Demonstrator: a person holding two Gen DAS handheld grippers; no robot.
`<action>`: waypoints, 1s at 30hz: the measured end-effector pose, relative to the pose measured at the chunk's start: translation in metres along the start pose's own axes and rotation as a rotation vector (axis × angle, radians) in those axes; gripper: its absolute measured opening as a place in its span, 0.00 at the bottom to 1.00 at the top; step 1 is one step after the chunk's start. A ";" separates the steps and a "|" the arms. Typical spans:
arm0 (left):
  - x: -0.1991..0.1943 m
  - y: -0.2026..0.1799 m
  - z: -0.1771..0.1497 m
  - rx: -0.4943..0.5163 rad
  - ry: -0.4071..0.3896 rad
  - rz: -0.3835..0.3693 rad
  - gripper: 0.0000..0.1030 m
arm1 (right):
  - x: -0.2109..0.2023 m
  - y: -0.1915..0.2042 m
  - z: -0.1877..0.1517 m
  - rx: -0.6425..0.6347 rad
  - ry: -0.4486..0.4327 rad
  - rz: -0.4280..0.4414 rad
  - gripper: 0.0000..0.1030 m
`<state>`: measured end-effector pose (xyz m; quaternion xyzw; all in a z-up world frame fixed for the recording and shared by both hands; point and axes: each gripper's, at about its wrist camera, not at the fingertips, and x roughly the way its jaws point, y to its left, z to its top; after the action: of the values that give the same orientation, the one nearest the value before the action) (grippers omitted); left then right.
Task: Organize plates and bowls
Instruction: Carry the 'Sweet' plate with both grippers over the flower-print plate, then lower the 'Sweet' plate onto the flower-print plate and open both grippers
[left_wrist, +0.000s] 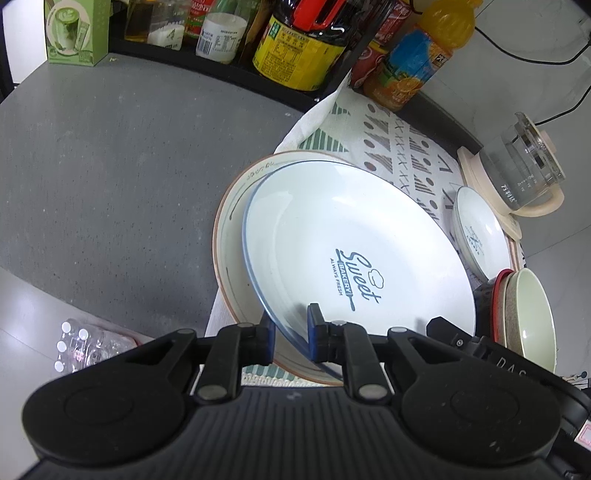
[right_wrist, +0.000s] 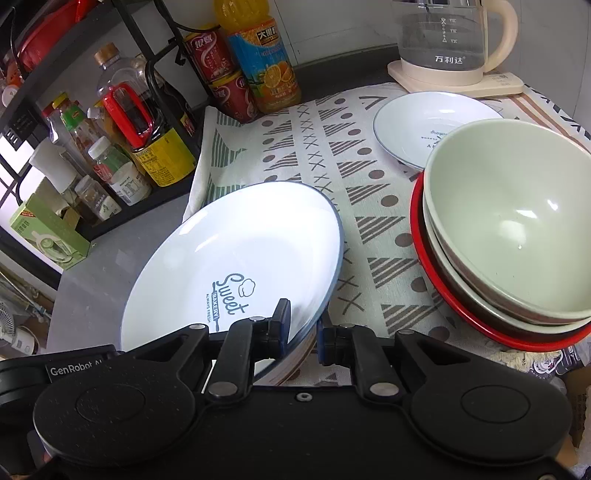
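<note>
Both grippers hold the same large white "Sweet Bakery" plate (left_wrist: 354, 236), which also shows in the right wrist view (right_wrist: 236, 266). My left gripper (left_wrist: 291, 330) is shut on its near rim. My right gripper (right_wrist: 303, 328) is shut on the opposite rim. The plate is tilted just above a larger cream plate with a brown rim (left_wrist: 229, 251). A small white plate (right_wrist: 421, 125) lies on the patterned cloth (right_wrist: 332, 177) at the back right. A pale green bowl (right_wrist: 509, 229) sits stacked in other bowls, the lowest one red-rimmed (right_wrist: 421, 243).
A glass kettle on a cream base (right_wrist: 450, 55) stands at the back right. A black rack with sauce bottles (right_wrist: 140, 125), drink cans and an orange juice bottle (right_wrist: 262, 59) lines the back. Grey countertop (left_wrist: 110, 166) lies left of the cloth. A green box (left_wrist: 75, 31) stands at the far left.
</note>
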<state>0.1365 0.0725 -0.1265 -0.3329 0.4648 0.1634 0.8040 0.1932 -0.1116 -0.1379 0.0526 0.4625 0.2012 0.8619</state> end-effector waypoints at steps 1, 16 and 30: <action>0.001 0.001 -0.001 -0.004 0.007 0.000 0.15 | 0.001 -0.001 -0.001 0.003 0.003 0.000 0.13; 0.006 -0.003 0.008 0.013 0.076 0.040 0.21 | 0.011 0.001 -0.002 0.010 0.031 -0.016 0.13; 0.003 0.016 0.018 -0.026 0.011 0.124 0.45 | 0.019 -0.002 -0.002 0.013 0.051 -0.027 0.12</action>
<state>0.1405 0.0965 -0.1291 -0.3146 0.4867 0.2172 0.7855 0.2011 -0.1063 -0.1544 0.0466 0.4863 0.1877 0.8521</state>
